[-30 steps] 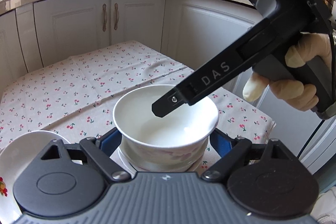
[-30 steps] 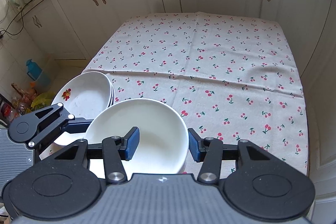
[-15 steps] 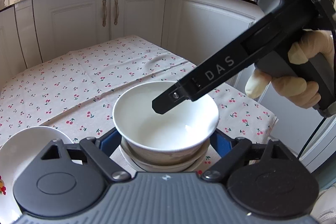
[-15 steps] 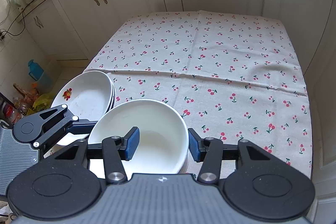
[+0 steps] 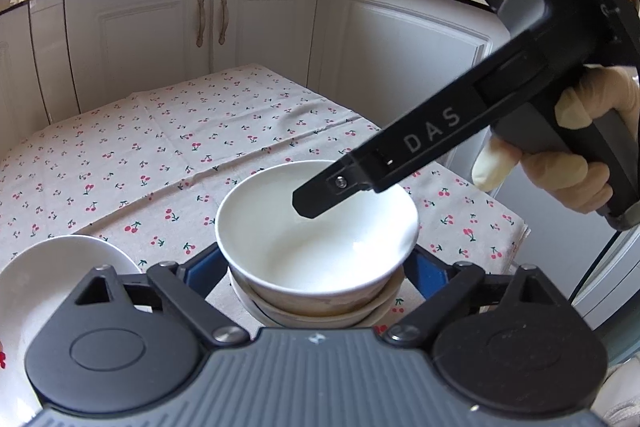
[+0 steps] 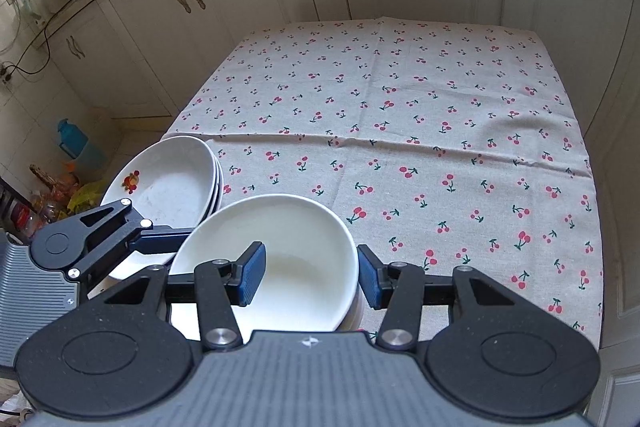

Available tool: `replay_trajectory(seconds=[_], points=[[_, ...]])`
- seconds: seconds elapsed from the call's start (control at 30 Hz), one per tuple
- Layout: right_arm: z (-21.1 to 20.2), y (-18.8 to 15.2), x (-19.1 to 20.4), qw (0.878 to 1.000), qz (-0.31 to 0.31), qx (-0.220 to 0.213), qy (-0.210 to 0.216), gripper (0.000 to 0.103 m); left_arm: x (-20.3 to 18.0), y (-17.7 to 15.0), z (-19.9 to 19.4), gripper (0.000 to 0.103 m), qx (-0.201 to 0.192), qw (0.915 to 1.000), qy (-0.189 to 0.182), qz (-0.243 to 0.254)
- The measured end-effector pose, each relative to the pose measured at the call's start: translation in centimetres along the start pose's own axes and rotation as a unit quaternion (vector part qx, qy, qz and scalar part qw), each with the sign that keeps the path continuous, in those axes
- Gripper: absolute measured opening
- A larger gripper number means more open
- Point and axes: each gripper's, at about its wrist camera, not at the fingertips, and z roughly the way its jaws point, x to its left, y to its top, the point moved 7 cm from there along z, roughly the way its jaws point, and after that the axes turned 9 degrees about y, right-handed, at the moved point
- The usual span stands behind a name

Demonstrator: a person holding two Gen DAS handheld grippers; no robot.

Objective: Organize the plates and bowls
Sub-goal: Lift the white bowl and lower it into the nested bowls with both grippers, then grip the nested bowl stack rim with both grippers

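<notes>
Since a second ago the white bowl (image 6: 276, 263) has sunk lower into the stack of bowls (image 5: 316, 311) beneath it, and the right gripper (image 6: 308, 277) has tilted slightly; its blue pads straddle the bowl's right-hand wall, one inside and one outside, with a visible gap on each side, so it is spread rather than pinching, probably because the bowl is already seated. Nearest the left camera, the left gripper (image 5: 316, 275) is spread wide around the stack's base, its pads flanking the lower bowls; whether they touch I cannot tell; it seems placed to steady the pile. Just beside the bowls, to their left, sits a stack of shallow plates (image 6: 168, 183), the top one bearing a fruit motif; like is grouped with like. Beyond stretches the cherry-print tablecloth (image 6: 400, 115); farthest back stand white cabinets (image 5: 208, 27).
</notes>
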Motion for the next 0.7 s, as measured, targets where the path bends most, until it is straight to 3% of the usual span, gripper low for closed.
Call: replay_trajectory(seconds=[0.27,0.47,0.7], points=[[-0.2,-0.6,0.1,1.000,-0.013,-0.011,-0.011,0.056,0.1,0.1,-0.5,0.094,0.000,1.0000,-0.004,-0.008],[-1.0,-2.7,-0.2,0.992,-0.047,-0.068,-0.091,0.064,0.9,-0.3,-2.1,0.097,-0.011,0.9994,-0.014,-0.031],[-1.3,-4.8,0.6,0.981,-0.085,-0.118,-0.125,0.073,1.4,-1.8,-2.7,0.098,-0.001,0.9997,-0.009,-0.024]])
